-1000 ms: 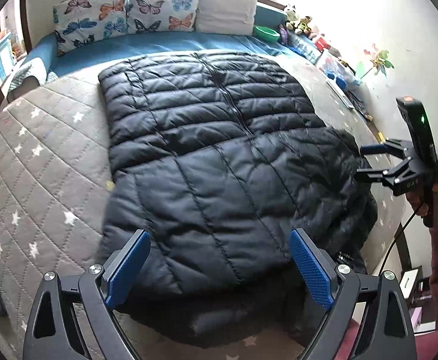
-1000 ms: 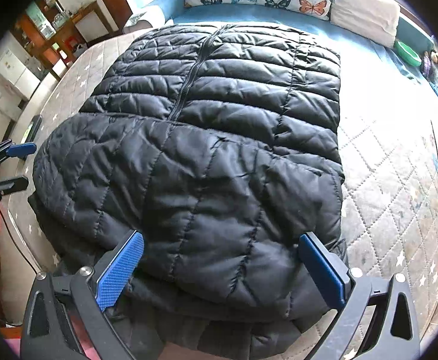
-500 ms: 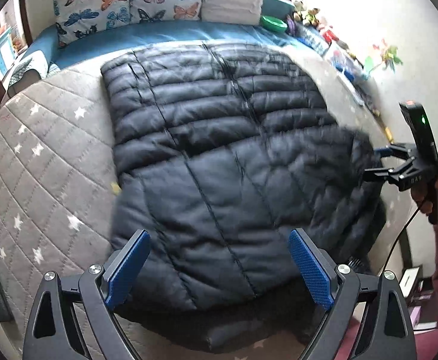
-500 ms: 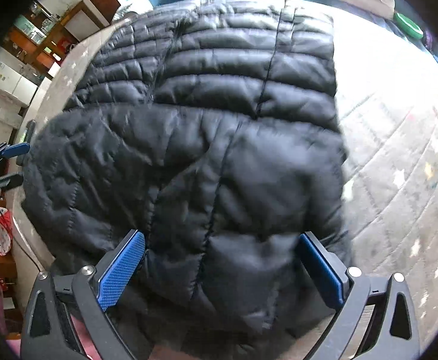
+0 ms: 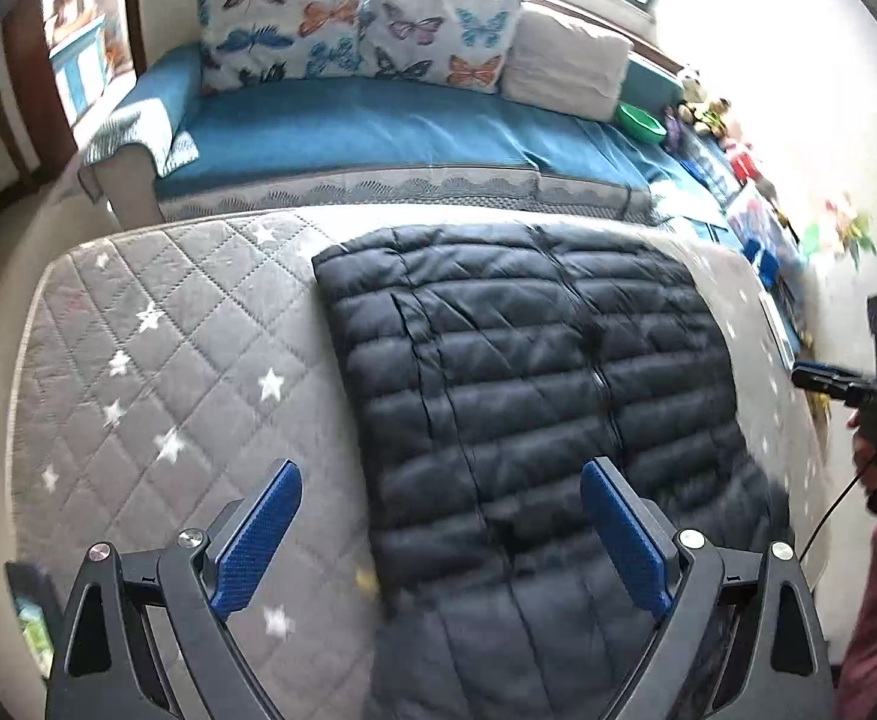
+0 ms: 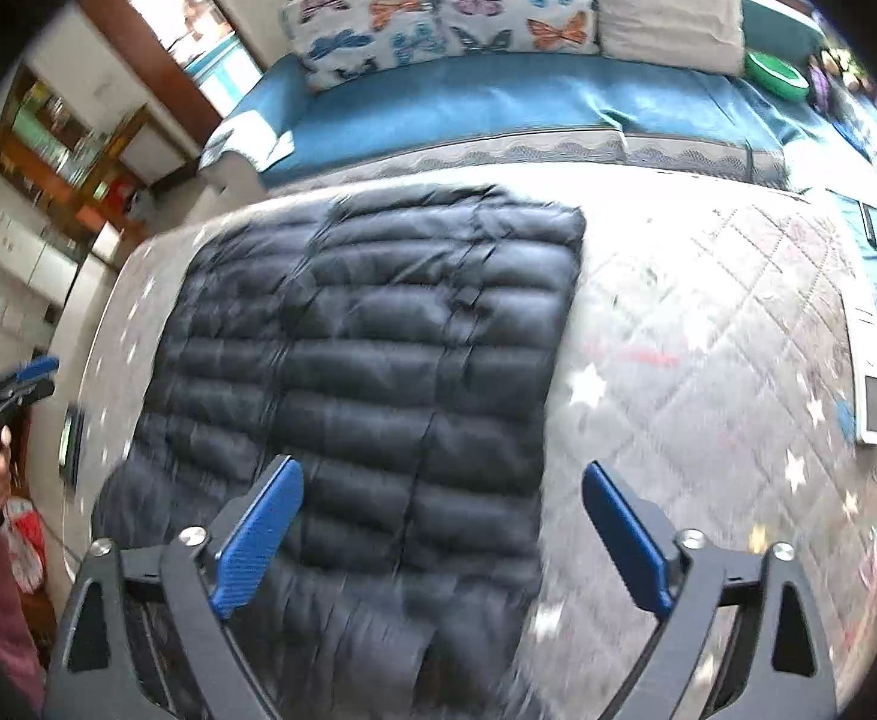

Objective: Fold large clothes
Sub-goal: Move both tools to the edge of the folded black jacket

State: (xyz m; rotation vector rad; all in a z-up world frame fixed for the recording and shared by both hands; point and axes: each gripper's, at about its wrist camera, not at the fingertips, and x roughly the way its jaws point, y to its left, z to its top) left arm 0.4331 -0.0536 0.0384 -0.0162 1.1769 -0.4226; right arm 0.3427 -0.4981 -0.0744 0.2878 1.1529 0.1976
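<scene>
A black quilted puffer jacket [image 5: 516, 396], glossy and ribbed with horizontal padded channels, lies flat on a grey diamond-stitched mattress [image 5: 156, 360] printed with white stars. The left gripper [image 5: 441, 531] hangs above it with blue textured pads spread wide, holding nothing; the right gripper [image 6: 441, 531] is likewise spread and empty. Butterfly-print cushions [image 6: 438, 12] line a blue-covered sofa [image 5: 366, 126]. No legible writing shows.

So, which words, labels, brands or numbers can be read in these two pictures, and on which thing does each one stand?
None can be read.
Small marking on the left gripper body: too blurred.
Black puffer jacket, butterfly pillows: no text shows.
</scene>
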